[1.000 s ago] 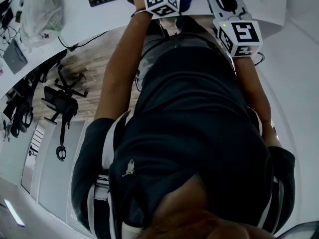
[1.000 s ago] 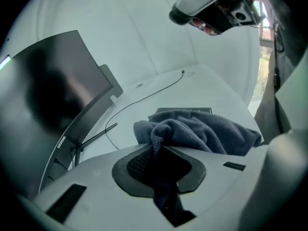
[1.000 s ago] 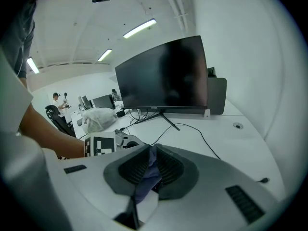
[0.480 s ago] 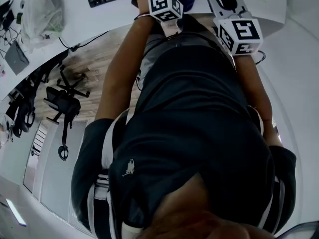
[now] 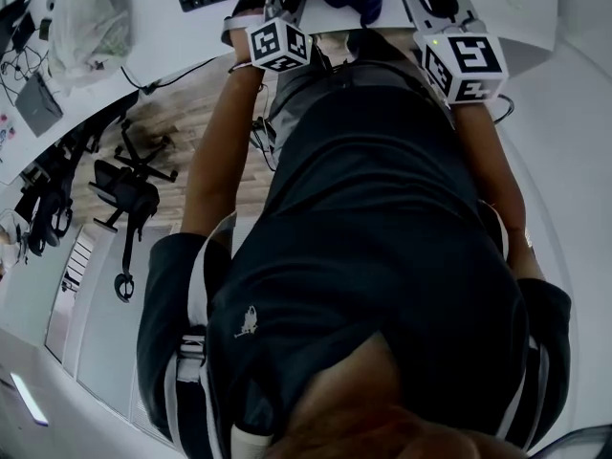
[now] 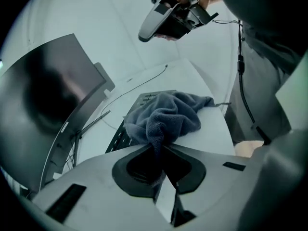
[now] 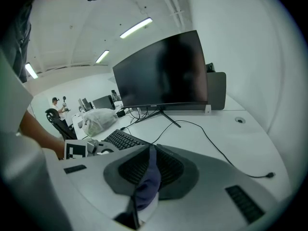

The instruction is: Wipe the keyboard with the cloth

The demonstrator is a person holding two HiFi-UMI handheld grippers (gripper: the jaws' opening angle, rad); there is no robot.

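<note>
White desk point(image 7: 231, 143) fills both gripper views, and the risk sits at its near edge. The cloth point(image 6: 168, 114) lies bunched in a heap, partly on the keyboard point(image 6: 117, 139) and partly on bare desk. A sweep could drag a lump across the keys, snag a keycap, or shove the keyboard instead of wiping it. With both tongs on one cloth, pulling them apart might tug a fold free.

Left tongs point(image 6: 159, 150) are almost closed, pinching a twisted fold of the cloth. Right tongs point(image 7: 150, 150) are pressed together on a thin blue strip, seemingly the same cloth. Farther left sits a plastic bag point(image 7: 98, 119). At the back, a dark monitor point(image 7: 161, 73) stands with its cable point(image 7: 216, 150) trailing across the desk.
</note>
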